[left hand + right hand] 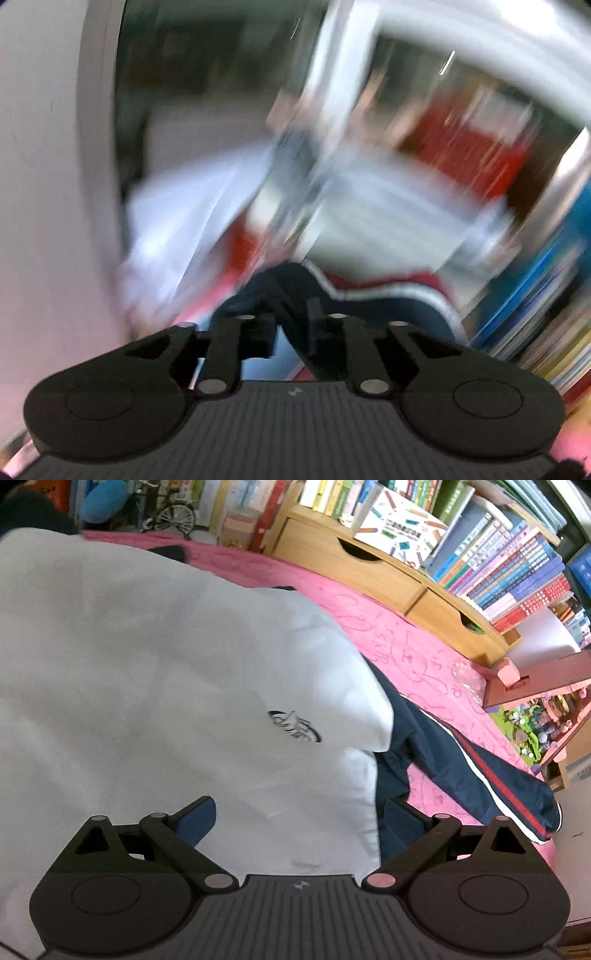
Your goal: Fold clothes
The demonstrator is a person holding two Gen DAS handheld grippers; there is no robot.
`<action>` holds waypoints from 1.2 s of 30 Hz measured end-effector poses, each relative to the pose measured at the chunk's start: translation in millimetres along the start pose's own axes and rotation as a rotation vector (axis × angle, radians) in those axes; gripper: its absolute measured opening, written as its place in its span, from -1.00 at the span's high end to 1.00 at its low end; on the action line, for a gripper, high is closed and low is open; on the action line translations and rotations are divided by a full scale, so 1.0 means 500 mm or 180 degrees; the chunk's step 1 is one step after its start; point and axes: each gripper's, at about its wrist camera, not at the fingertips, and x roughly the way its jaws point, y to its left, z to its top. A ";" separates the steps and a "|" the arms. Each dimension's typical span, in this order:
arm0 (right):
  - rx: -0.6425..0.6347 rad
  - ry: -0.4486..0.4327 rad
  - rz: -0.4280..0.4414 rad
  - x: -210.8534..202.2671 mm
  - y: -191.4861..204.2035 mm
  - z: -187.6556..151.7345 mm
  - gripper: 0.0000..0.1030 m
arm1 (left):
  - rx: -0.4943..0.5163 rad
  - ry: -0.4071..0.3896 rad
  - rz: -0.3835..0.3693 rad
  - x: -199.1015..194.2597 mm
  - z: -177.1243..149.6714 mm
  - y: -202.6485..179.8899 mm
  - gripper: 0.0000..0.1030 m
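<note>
The right tongs (pixel 297 812) stand wide open over a white cotton shirt with a small black logo (pixel 184 672), spread on a pink printed bedsheet (pixel 424 657). The left tongs (pixel 291 332), in a badly blurred view, are closed on navy fabric with red and white stripes (pixel 369 299).

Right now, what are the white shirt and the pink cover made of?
The white shirt looks like soft, matte knit cloth, maybe cotton: it creases gently and carries a small printed logo. The pink cover looks like a fuzzy, towel-like fabric with darker pink drawings; its exact fibre is unclear.
</note>
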 end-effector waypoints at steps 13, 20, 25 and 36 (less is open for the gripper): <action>0.0573 -0.0296 0.0507 -0.035 -0.042 0.038 -0.35 | 0.0963 0.0830 -0.0693 0.007 -0.180 -0.085 0.38; 0.0848 -0.0639 0.0760 0.042 -0.111 0.187 -0.17 | 0.1676 0.0839 -0.2230 -0.080 -0.262 -0.328 0.35; 0.0475 -0.0443 0.0761 0.155 -0.078 0.294 -0.78 | 0.2166 0.1304 -0.2288 -0.062 -0.414 -0.443 0.34; 0.0838 -0.0510 0.0781 0.330 -0.096 0.423 0.70 | 0.2804 0.1212 -0.1960 -0.067 -0.563 -0.484 0.07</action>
